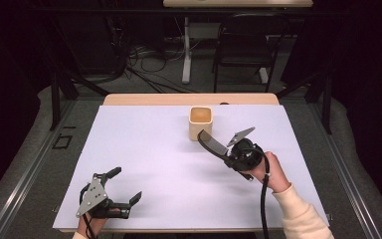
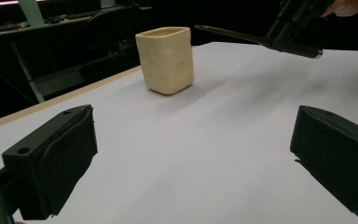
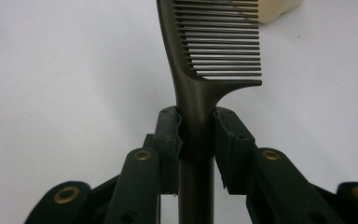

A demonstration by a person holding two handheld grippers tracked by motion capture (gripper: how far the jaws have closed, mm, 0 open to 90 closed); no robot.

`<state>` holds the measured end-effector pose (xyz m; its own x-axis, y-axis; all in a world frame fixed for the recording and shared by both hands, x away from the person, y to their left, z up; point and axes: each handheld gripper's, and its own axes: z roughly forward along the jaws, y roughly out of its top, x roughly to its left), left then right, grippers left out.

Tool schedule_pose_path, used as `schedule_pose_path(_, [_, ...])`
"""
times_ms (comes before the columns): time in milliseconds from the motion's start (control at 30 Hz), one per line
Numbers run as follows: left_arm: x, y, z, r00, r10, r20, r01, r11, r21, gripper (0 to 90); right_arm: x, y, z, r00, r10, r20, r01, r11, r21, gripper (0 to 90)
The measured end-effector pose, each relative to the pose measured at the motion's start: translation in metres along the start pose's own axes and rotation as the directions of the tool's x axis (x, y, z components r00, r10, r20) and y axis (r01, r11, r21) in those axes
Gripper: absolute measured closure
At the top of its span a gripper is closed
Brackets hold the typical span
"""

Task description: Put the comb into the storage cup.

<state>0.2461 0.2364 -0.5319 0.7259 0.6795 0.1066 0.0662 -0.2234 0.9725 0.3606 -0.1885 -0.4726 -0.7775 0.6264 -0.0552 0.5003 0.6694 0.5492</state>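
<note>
Dark brown plastic comb (image 3: 205, 60) with fine teeth sits clamped by its handle in the right gripper (image 3: 196, 133) — both black fingers (image 3: 168, 135) press on the handle from either side, teeth section sticking out past the fingertips. In the high view the right gripper (image 1: 229, 152) is held above the white surface (image 1: 144, 164) on the right side, and the comb (image 1: 210, 141) points up-left toward the cream, squarish ceramic cup (image 1: 200, 122); the comb's tip is just beside the cup's near side, contact cannot be told. The cup stands upright near the far edge of the surface, roughly centre.

Left gripper (image 1: 124, 186) rests low at the near-left corner of the surface, fingers (image 2: 56, 163) spread wide and released — nothing between them. From the left gripper view the cup (image 2: 166, 58) is well ahead, with the comb (image 2: 233, 34) raised in the air to its right, clear of the surface.

A person's cream sleeve (image 1: 301, 214) shows at the right hand (image 1: 273, 174).
</note>
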Motion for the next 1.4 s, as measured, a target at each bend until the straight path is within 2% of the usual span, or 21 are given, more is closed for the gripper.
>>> schedule_pose_path(100, [0.0,0.0,0.0,1.0,-0.001,0.002,0.001,1.0,0.0,0.5,-0.001,0.0,-0.002,1.0,0.005,0.005,-0.005,1.0,-0.025,72.0])
schedule_pose_path(600, [0.0,0.0,0.0,1.0,-0.001,0.009,0.001,1.0,-0.002,0.5,-0.003,0.0,-0.01,0.9996,0.026,0.013,-0.025,0.996,-0.083,72.0])
schedule_pose_path(1400, [0.0,0.0,0.0,1.0,-0.003,0.005,0.003,1.0,-0.003,0.5,-0.008,-0.001,-0.017,0.9977,0.062,0.029,-0.057,0.988,-0.146,72.0])
